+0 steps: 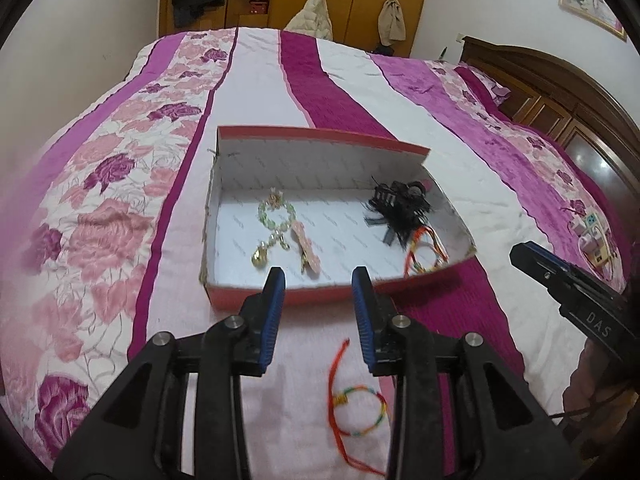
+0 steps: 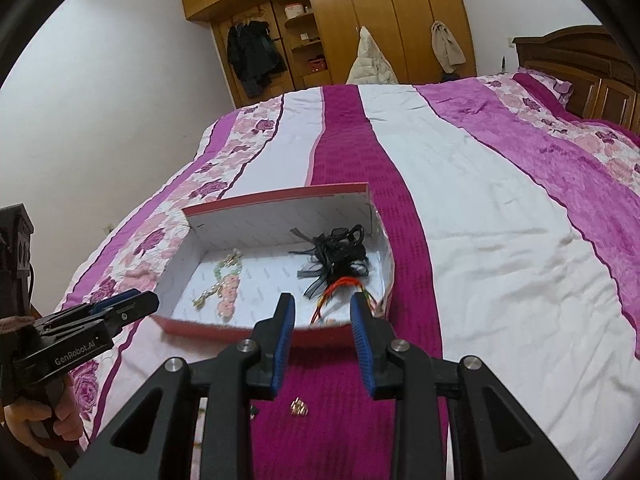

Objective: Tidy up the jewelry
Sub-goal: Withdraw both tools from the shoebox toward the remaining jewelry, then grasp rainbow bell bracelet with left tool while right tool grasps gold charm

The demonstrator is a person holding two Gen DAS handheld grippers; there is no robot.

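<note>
A red box (image 1: 256, 294) with a white inside lies open on the bed. In it are a green bead bracelet (image 1: 276, 212), a pink hair clip (image 1: 306, 250), a gold charm (image 1: 260, 258), a black hair piece (image 1: 400, 204) and a red cord bracelet (image 1: 424, 252). A multicoloured cord bracelet (image 1: 358, 404) lies on the bedspread below my left gripper (image 1: 318, 280), which is open and empty. My right gripper (image 2: 322, 310) is open and empty at the box's near wall (image 2: 224, 330). A small gold ring (image 2: 299, 407) lies on the magenta stripe under it.
The bed has a pink, white and magenta floral bedspread (image 1: 120, 208). A wooden headboard (image 1: 560, 92) is at the right and a wardrobe (image 2: 360, 12) stands beyond the bed. A small colourful object (image 1: 594, 236) lies at the right on the bedspread.
</note>
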